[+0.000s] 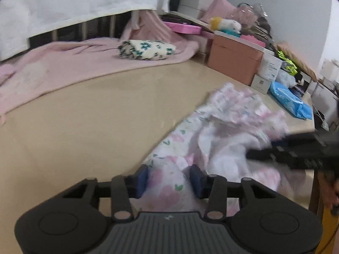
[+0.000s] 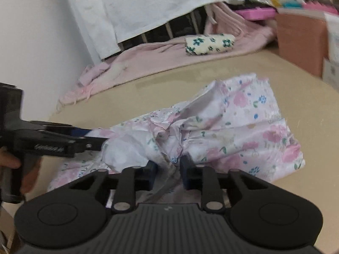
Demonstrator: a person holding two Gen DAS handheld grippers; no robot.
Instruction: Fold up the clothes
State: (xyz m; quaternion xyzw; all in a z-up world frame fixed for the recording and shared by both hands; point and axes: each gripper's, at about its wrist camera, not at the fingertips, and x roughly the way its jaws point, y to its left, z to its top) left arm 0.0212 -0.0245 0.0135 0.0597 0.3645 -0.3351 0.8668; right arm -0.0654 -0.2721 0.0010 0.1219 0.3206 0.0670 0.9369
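Note:
A crumpled white garment with pink and blue flowers [image 1: 222, 131] lies on the beige table top [image 1: 95, 116]; it also shows in the right wrist view [image 2: 222, 127]. My left gripper [image 1: 168, 180] is open, its blue pads apart over the garment's near edge, cloth lying between them. Seen from the right wrist view, the left gripper [image 2: 93, 137] reaches into the garment's left side. My right gripper [image 2: 168, 171] has its pads a small gap apart with bunched cloth between them. In the left wrist view the right gripper [image 1: 254, 150] enters from the right, blurred.
A folded cream cloth with teal flowers [image 1: 146, 49] rests on a pink blanket [image 1: 63, 69] at the back. Orange and white boxes [image 1: 235, 61], a blue packet [image 1: 290, 101] and clutter line the right side. A white sheet [image 1: 80, 2] hangs behind.

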